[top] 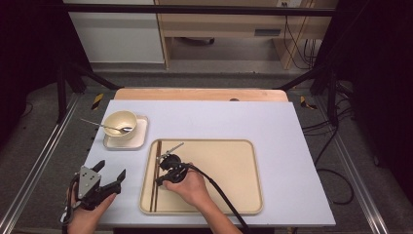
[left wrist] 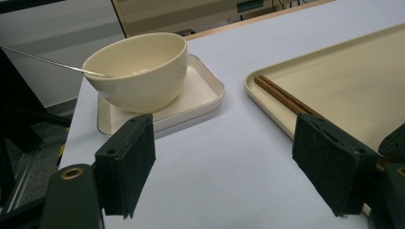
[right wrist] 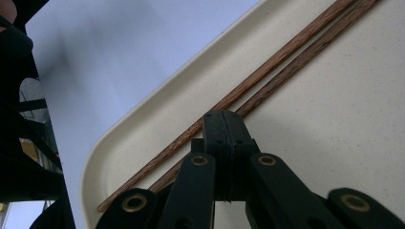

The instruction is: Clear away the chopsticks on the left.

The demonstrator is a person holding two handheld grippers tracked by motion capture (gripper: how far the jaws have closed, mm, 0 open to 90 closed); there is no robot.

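A pair of brown wooden chopsticks lies along the left inner edge of the big beige tray. My right gripper is shut, its jaws pressed flat together, with the tips right over the chopsticks; I see nothing pinched between them. My left gripper is held open above the white table's front left, aimed at a cream bowl. The bowl sits on a small square tray with a metal spoon resting in it.
The white table top reaches from the trays to a wooden strip at the far edge. Black frame posts stand at both sides, and cables lie on the floor to the right. The right gripper's cable runs over the big tray's front rim.
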